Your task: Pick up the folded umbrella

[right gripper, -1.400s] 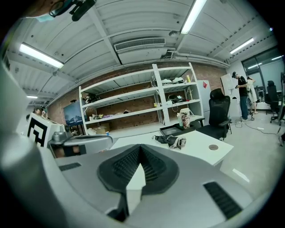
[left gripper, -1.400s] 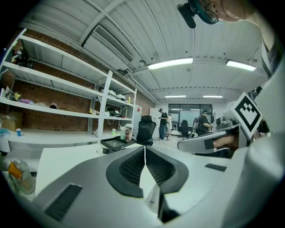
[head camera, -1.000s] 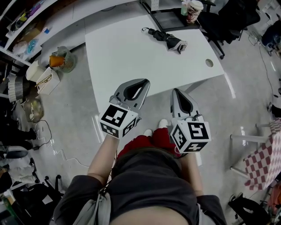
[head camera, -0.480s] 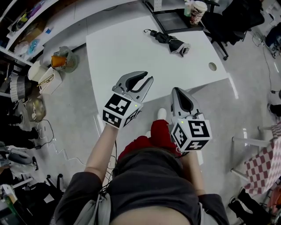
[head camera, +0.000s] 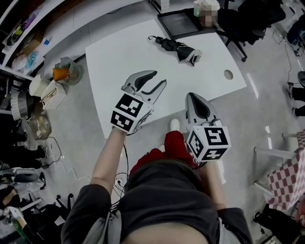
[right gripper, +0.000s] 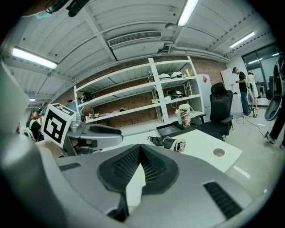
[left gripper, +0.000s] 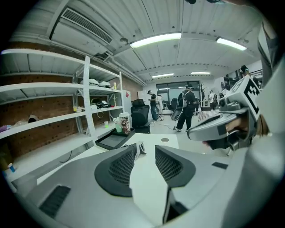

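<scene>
The folded black umbrella (head camera: 175, 46) with a pale strap end lies on the far part of the white table (head camera: 124, 57); the right gripper view shows the umbrella (right gripper: 168, 142) ahead. My left gripper (head camera: 155, 78) hovers over the table's near edge, well short of the umbrella; its jaws are opening and nothing is between them. In its own view the left gripper (left gripper: 145, 155) shows a clear gap, with the umbrella's tip (left gripper: 141, 148) just past the jaws. My right gripper (head camera: 195, 96) is shut and empty, off the table's near edge over the floor.
A dark tray (head camera: 180, 21) and a cup (head camera: 208, 13) stand at the table's far edge. The table has a round cable hole (head camera: 228, 74). A black office chair (right gripper: 221, 109) stands beyond it. Shelves and clutter (head camera: 45, 78) line the left side. Several people stand in the distance (left gripper: 187, 107).
Both grippers have moved forward toward the table, the left now over its edge. The left gripper's jaws, shut a second ago, have spread apart. The right gripper's jaws stay shut.
</scene>
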`<action>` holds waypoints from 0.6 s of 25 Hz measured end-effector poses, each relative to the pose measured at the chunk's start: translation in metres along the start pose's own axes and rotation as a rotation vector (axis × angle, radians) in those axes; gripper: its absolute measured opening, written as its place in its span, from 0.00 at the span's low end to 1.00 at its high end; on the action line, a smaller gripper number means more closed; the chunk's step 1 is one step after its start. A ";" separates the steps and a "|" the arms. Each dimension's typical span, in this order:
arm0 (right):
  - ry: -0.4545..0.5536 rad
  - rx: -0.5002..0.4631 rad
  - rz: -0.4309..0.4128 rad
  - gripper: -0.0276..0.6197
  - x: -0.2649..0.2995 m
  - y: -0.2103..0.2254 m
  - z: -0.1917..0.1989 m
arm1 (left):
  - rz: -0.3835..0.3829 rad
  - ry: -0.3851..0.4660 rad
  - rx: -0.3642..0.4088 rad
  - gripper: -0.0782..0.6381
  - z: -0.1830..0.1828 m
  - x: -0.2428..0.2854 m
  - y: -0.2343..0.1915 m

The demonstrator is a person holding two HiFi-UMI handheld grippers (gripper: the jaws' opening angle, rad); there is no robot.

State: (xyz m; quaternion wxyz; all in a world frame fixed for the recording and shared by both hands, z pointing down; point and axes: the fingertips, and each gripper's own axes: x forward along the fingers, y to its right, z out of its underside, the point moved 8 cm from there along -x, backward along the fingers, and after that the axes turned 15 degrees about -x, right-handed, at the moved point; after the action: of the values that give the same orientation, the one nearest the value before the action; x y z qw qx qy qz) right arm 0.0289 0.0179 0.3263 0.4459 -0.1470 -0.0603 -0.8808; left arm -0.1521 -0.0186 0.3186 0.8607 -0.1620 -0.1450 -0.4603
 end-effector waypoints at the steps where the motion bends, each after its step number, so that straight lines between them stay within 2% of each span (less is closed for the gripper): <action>1: -0.002 0.001 -0.002 0.07 0.004 0.004 0.000 | -0.003 -0.011 0.010 0.33 -0.001 0.006 -0.002; 15: -0.047 0.021 -0.019 0.07 0.056 0.048 -0.002 | -0.012 -0.133 0.124 0.37 -0.015 0.076 -0.036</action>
State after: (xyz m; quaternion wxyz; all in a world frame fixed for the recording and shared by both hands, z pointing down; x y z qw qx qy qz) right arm 0.0356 -0.0538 0.3402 0.4374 -0.1626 -0.0814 -0.8807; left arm -0.1399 -0.1007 0.3406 0.8548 -0.1378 -0.2310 -0.4438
